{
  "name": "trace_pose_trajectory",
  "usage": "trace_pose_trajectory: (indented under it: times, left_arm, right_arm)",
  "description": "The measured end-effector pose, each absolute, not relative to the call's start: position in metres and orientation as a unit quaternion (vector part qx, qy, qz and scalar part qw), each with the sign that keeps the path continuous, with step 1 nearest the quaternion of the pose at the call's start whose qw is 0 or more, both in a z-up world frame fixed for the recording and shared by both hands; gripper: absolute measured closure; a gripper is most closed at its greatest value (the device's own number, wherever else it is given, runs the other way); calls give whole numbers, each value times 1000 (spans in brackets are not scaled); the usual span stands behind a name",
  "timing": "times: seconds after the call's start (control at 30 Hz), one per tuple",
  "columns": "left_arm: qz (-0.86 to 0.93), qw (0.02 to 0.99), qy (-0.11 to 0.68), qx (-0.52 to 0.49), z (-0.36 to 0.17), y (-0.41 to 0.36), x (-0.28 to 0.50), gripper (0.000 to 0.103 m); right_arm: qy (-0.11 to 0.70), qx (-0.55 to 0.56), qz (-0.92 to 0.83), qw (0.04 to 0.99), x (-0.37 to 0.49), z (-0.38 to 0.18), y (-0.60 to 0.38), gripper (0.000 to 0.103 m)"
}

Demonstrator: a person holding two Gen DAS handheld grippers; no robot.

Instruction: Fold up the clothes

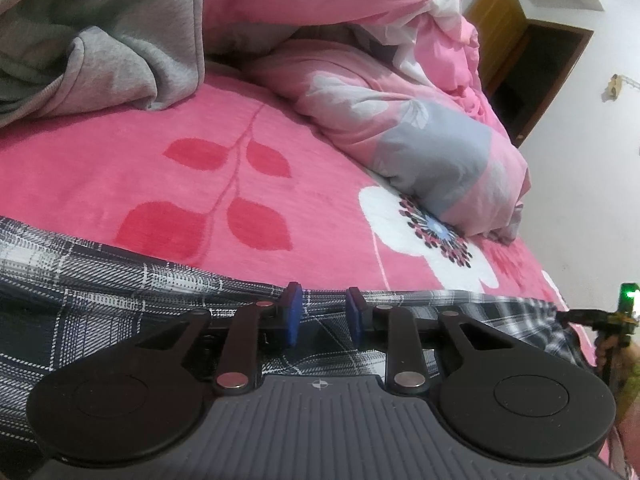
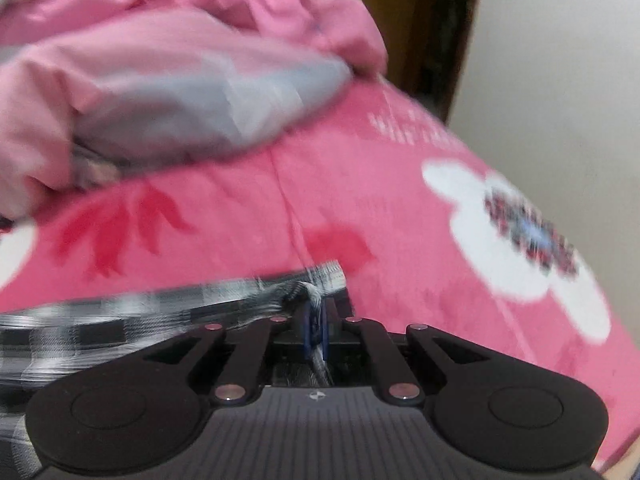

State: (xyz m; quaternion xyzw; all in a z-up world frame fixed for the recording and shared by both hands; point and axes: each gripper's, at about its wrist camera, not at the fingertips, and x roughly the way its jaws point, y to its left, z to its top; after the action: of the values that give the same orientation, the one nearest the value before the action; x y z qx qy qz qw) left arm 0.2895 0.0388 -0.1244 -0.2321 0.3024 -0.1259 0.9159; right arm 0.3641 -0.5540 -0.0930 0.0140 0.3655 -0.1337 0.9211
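Nearest you, your right hand-held gripper (image 2: 317,330) is clamped on a bunched corner of the plaid garment (image 2: 120,320), a twist of the black-and-white cloth pinched between its blue pads and trailing back toward the body of the tool; holding the corner like that looks meant to carry an edge across for a fold. Your left hand-held gripper (image 1: 323,312) sits over the same plaid garment (image 1: 100,312) with its jaws partly apart and the cloth lying under them, not squeezed, so it seems placed to pin or steady the fabric rather than lift it. The garment lies along the near edge of the bed (image 1: 120,168), spread flat on the pink flowered cover. Further in, a rolled pink and grey quilt (image 1: 420,140) is heaped toward the far side, and only the left wrist view shows the crumpled grey sweatshirt (image 1: 100,40) at the far left, likely another piece waiting its turn, with a wooden door frame (image 1: 520,60) beyond. The right wrist view is badly smeared, so the plaid's weave and edges read poorly there, yet it alone shows you the grip itself; the left view is sharp and shows how the cloth lies.
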Motion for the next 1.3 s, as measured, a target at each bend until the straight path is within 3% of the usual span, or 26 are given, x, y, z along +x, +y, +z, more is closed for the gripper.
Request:
trace_pose_trajectory:
  times: [0.2,0.37,0.63,0.93,1.13,1.3]
  left_arm:
    - [-128,914,302,-238,-125,40,289,77]
    - [-134,911,302,-248,-126,43,290,76]
    - [-138,908,301,-257,-127,45,290,76]
    - [-144,903,300,-273,-130,48,291,76]
    - [-147,901,298,-280,-130,50,291,75]
    - [-149,899,298,-284,-131,51,290,75]
  right_arm:
    - [326,181,-189,909,346,-70,-607,74]
    - [325,197,-190,905,304,-37,-622,74]
    - [420,156,-146,882,240,-31,-572,72]
    - [370,187,-151,897,205,3,-535,72]
    - [418,235,-225,848,203,-34,-530,71]
    - [412,247,-278,832,208,-48,-537,71]
